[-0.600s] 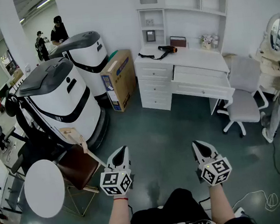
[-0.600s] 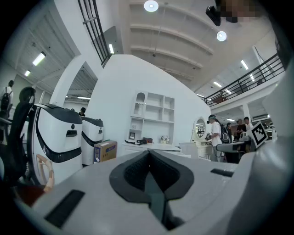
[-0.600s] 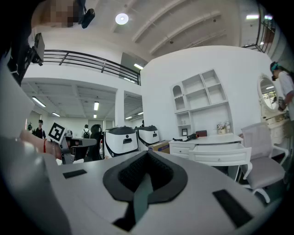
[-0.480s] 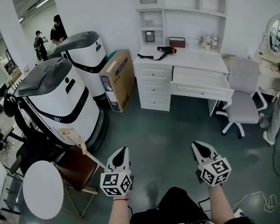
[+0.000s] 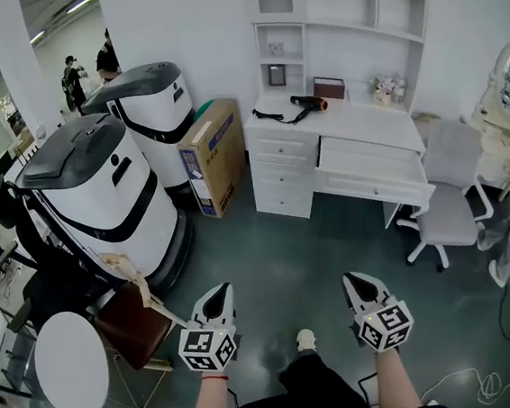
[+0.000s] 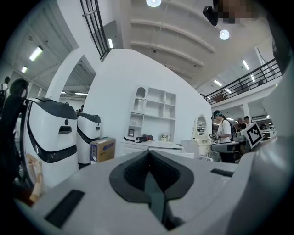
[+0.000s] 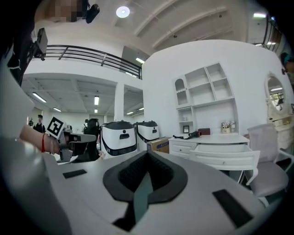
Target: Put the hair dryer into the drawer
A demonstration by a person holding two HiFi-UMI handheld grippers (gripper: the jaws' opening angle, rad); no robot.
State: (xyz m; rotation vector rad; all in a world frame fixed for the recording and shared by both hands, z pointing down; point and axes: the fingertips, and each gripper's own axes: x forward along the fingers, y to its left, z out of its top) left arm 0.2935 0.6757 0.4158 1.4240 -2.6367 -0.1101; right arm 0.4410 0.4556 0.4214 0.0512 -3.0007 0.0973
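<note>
We are only at the approach step. The hair dryer (image 5: 304,105) lies on the white desk (image 5: 364,117) at twelve o'clock, well apart from us, above the pulled-out drawer (image 5: 370,177). The left gripper (image 5: 217,293) and right gripper (image 5: 355,280) are both closed and empty. Next we must walk near and open one.

At 12 o'clock, the hair dryer (image 5: 306,104) lies on the surface (image 5: 364,122), behind the pulled-out drawer (image 5: 372,175) at 1 o'clock. A chair (image 5: 446,210) stands at 2 o'clock, and a cardboard box (image 5: 212,153) at 11 o'clock.
</note>
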